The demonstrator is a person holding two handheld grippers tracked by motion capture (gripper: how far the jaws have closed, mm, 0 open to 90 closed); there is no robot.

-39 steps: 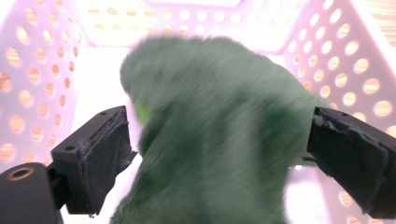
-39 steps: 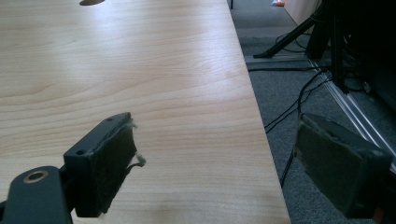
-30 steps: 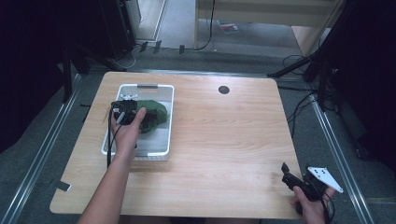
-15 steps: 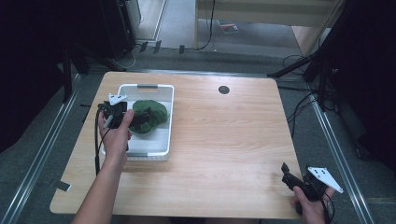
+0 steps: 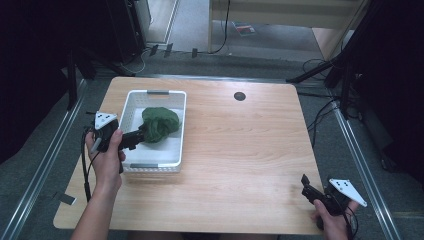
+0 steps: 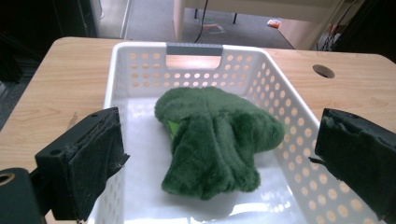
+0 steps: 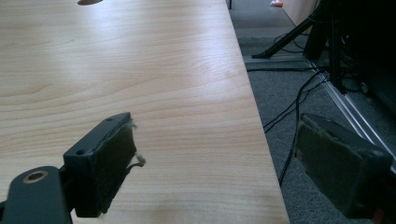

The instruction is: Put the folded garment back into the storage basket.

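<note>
A green plush toy (image 5: pixel 160 124) (image 6: pixel 215 135) lies crumpled in the far half of a white perforated basket (image 5: pixel 150 162) (image 6: pixel 196 49) on the left of the wooden table (image 5: pixel 240 150). My left gripper (image 5: pixel 141 135) (image 6: pixel 224 135) is held at the basket's left near side and points at the toy. Its jaws are open and wide apart, with the toy a little beyond them and nothing gripped. My right gripper (image 5: pixel 306 186) (image 7: pixel 219 154) is open and empty at the table's near right corner, over the table's right edge.
A dark round cable hole (image 5: pixel 240 96) (image 6: pixel 323 71) sits in the tabletop toward the back. Black stand legs and cables (image 5: pixel 325 75) (image 7: pixel 299 60) lie on the grey floor to the right of the table. Metal rails (image 5: pixel 40 165) run along both sides.
My left gripper has drawn back from above the basket toward its left near side. The green plush toy stays in the basket. The right gripper has not moved.
</note>
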